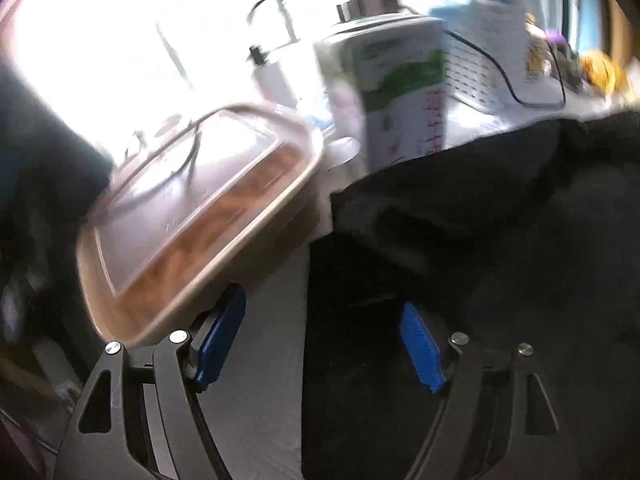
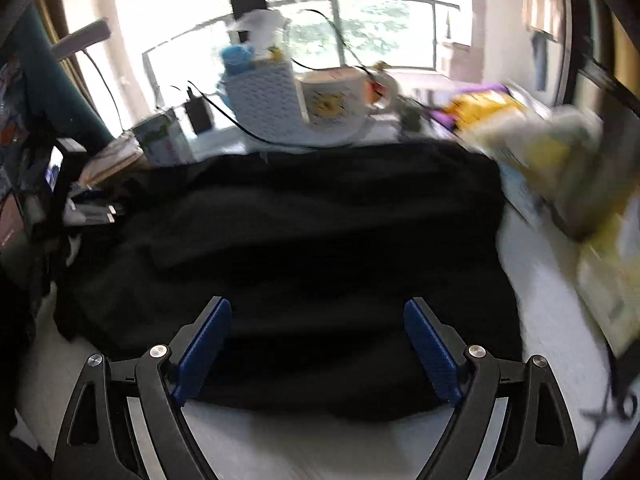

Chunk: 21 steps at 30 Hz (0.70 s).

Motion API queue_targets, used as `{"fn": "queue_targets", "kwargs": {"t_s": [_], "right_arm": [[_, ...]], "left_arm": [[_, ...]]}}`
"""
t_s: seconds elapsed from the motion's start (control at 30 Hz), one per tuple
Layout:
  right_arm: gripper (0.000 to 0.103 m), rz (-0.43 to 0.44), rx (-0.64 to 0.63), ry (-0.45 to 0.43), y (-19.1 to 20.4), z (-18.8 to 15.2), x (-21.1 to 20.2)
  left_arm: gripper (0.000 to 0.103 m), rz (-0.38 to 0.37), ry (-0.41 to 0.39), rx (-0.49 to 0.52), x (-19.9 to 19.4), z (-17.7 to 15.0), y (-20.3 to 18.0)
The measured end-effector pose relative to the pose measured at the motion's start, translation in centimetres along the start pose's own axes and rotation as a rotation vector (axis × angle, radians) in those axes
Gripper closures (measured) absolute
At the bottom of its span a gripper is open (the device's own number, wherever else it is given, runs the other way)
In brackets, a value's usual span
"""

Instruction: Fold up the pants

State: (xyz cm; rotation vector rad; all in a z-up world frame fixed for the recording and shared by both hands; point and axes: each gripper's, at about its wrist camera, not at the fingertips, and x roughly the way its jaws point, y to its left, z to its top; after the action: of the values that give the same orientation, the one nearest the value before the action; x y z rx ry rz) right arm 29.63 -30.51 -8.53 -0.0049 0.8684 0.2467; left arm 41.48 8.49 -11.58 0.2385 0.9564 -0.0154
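Two spread grippers at the near edge of the black pants (image 2: 304,240), neither holding cloth.

Largest first: the pants fill the middle of the right wrist view as a dark slab on the white table (image 2: 280,444), their long axis running left to right across the frame, the near hem low in the picture. The right gripper (image 2: 316,344) sits square over that hem, jaws wide with only fabric showing between them. In the left wrist view the cloth lies to the right half; the left gripper (image 1: 320,344) straddles its left edge, jaws wide apart, one blue pad (image 1: 422,348) over fabric and the other by a lidded container (image 1: 192,216). Judging by this, the right gripper is better placed for the hem.
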Motion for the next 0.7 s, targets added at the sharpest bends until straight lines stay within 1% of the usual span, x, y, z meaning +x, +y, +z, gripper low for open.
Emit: {"fn": "queue_targets", "kwargs": {"t_s": [0.03, 0.1, 0.13, 0.27, 0.47, 0.53, 0.57, 0.6, 0.67, 0.7], "right_arm": [[0.014, 0.002, 0.006, 0.004, -0.4, -0.6, -0.3], [0.014, 0.015, 0.01, 0.005, -0.7, -1.4, -1.0], [0.014, 0.014, 0.006, 0.003, -0.6, -1.7, -1.4], [0.014, -0.009, -0.021, -0.002, -0.1, -2.4, -2.2], [0.014, -0.019, -0.026, -0.009, 0.3, -3.2, -3.3], [0.014, -0.046, -0.044, 0.001, 0.5, -3.8, -3.6], [0.014, -0.065, -0.05, 0.011, 0.4, -4.1, -3.6], [0.014, -0.073, -0.045, 0.02, 0.2, -4.4, -3.7], [0.014, -0.07, -0.011, 0.031, -0.4, -5.0, -4.0], [0.014, -0.06, 0.011, 0.038, -0.8, -5.3, -4.2]], "left_arm": [[0.027, 0.013, 0.007, -0.015, -0.2, -0.3, 0.3], [0.027, 0.076, -0.003, -0.002, -1.5, -1.5, 0.2], [0.027, 0.077, -0.007, 0.008, -2.2, -2.2, 0.0], [0.027, 0.006, -0.031, 0.005, -5.5, -4.9, -0.4], [0.027, -0.098, -0.067, -0.07, -11.2, -9.6, 0.0], [0.027, -0.148, -0.062, -0.077, -12.5, -10.9, -0.6], [0.027, -0.169, -0.057, -0.078, -12.6, -10.8, -0.9], [0.027, -0.209, -0.047, -0.079, -13.0, -11.7, -1.1], [0.027, -0.268, -0.025, -0.075, -13.1, -12.9, -2.2], [0.027, -0.285, -0.015, -0.076, -13.2, -13.5, -2.7]]}}
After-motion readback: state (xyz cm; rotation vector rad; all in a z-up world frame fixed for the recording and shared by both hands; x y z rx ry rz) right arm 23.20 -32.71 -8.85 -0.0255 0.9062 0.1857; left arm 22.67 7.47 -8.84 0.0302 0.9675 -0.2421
